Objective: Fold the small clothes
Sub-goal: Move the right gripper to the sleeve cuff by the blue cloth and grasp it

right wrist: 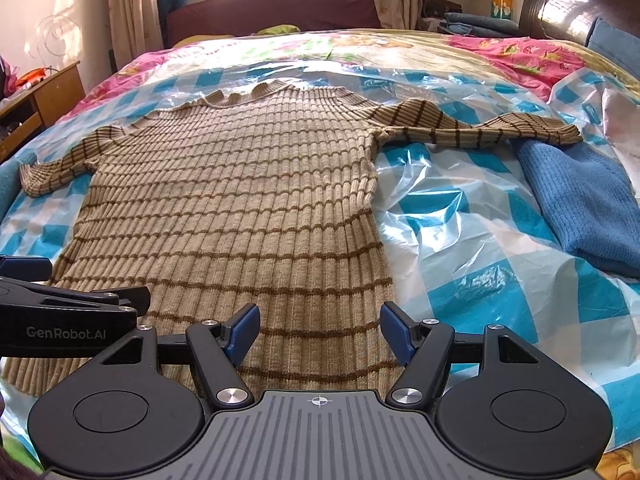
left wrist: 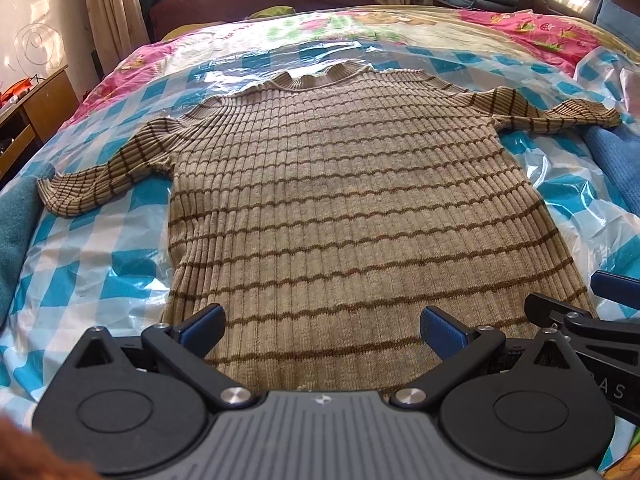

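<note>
A tan ribbed sweater with dark brown stripes lies flat on a blue-and-white checked plastic sheet, collar at the far end, both sleeves spread out. It also shows in the right wrist view. My left gripper is open and empty over the sweater's hem, near its middle. My right gripper is open and empty over the hem's right part. Each gripper shows at the edge of the other's view, the right one and the left one.
A blue knitted garment lies at the right, under the right sleeve's cuff. A teal cloth lies at the left edge. The pink patterned bedcover stretches behind. A wooden desk stands left, a dark headboard right.
</note>
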Demonstrator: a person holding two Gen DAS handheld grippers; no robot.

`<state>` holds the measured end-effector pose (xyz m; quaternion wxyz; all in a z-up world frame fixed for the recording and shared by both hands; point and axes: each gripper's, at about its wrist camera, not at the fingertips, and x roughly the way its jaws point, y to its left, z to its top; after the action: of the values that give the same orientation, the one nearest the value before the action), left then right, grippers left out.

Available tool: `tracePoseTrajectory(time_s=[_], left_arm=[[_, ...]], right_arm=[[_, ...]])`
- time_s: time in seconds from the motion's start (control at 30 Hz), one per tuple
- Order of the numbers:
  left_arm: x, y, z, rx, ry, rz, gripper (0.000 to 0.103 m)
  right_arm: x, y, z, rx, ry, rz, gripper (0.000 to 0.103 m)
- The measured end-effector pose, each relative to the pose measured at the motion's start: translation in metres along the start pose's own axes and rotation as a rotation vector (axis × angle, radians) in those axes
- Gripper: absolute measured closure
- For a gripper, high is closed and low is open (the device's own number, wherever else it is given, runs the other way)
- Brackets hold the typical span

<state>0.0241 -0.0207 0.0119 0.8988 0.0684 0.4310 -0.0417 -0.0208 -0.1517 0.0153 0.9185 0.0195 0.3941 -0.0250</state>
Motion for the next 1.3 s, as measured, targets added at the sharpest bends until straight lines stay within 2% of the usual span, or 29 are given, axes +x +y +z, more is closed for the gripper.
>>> tracePoseTrajectory(time_s=[0.67, 1.3], left_arm=[[0.022, -0.043, 0.061, 0.086, -0.052, -0.039, 0.000], [0.053, -0.096, 0.096, 0.141, -0.037, -0.081, 0.000]], right_arm=[[0.018, -0.040, 0.051, 0.018, -0.060, -0.111, 0.036], [0.047, -0.091, 0.075, 0.052, -0.049, -0.183, 0.036]])
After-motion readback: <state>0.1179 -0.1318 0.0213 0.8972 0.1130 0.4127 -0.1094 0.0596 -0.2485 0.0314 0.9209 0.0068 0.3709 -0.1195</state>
